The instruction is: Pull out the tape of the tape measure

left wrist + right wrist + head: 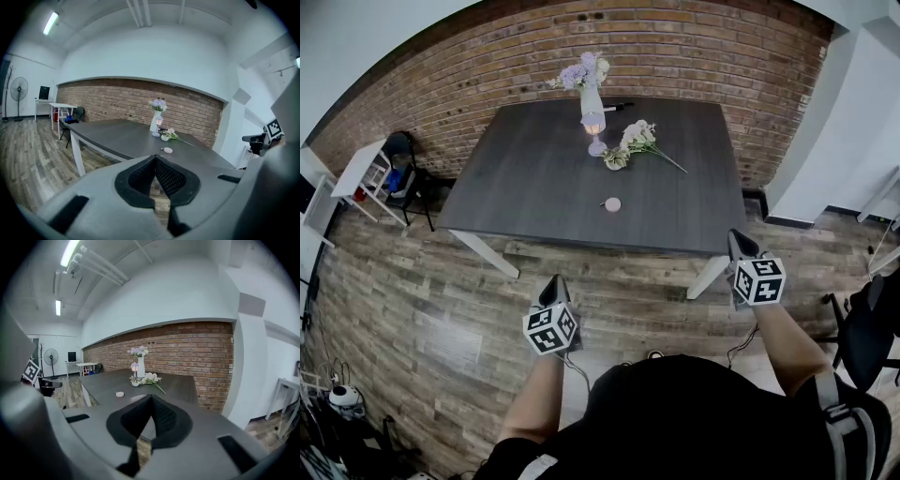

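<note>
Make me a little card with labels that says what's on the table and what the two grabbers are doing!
Table: dark, rectangular, in front of a brick wall
Tape measure: small, round, pale, lying towards the table's near edge, no tape pulled out
Vase: white, upright, holding purple flowers, at the far side
White flowers: lying flat beside the vase
Left gripper: jaws shut, empty, over the wooden floor, short of the table
Right gripper: jaws shut, empty, by the table's near right corner
Job: not started yet
</note>
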A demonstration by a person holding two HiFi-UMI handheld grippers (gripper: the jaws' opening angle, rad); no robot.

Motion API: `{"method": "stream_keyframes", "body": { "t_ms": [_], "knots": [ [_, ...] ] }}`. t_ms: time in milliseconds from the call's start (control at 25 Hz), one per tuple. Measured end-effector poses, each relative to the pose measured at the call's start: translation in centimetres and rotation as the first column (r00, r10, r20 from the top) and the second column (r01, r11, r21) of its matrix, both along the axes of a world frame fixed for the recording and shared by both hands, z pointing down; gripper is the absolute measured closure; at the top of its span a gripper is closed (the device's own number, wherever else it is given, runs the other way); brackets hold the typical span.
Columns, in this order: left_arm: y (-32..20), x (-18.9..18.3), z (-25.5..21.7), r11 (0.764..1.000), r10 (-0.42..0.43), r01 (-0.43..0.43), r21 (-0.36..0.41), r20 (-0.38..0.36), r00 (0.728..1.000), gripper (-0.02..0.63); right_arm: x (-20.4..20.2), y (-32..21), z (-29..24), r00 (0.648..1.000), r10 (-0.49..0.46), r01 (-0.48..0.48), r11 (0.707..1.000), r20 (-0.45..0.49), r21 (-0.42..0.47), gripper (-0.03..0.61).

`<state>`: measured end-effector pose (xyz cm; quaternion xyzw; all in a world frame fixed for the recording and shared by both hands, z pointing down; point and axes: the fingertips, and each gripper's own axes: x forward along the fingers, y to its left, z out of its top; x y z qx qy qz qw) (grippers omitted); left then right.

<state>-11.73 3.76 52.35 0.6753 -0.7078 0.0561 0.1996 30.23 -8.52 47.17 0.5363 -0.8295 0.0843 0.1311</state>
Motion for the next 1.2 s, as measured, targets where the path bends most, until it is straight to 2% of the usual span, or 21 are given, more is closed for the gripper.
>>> {"method": "stream_keyframes", "body": {
  "t_ms": [560, 760, 1000, 1200],
  "knots": [
    [-1.5, -0.4, -3.5, 0.996, 0.066, -0.069, 0.063, 0.04, 0.997, 0.604, -2.6, 0.6, -1.8, 1.0, -0.012, 0.012, 0.999, -0.005, 0.045, 0.583],
    [-2.1, -0.4, -6.1, 0.989, 0.103, -0.109, 0.102, 0.06, 0.993, 0.604, -5.2, 1.1, -3.1, 0.997, -0.066, 0.069, 0.993, -0.031, 0.094, 0.583],
    [-1.0, -0.7, -6.8, 0.982, 0.121, -0.131, 0.138, 0.075, 0.99, 0.604, -8.4, 1.9, -1.9, 0.993, -0.119, 0.12, 0.989, -0.016, 0.082, 0.583],
    [-0.9, -1.0, -5.3, 0.984, 0.128, -0.136, 0.116, 0.075, 0.989, 0.604, -10.7, 1.9, 0.5, 0.989, -0.147, 0.147, 0.988, -0.008, 0.039, 0.581]
  ]
}}
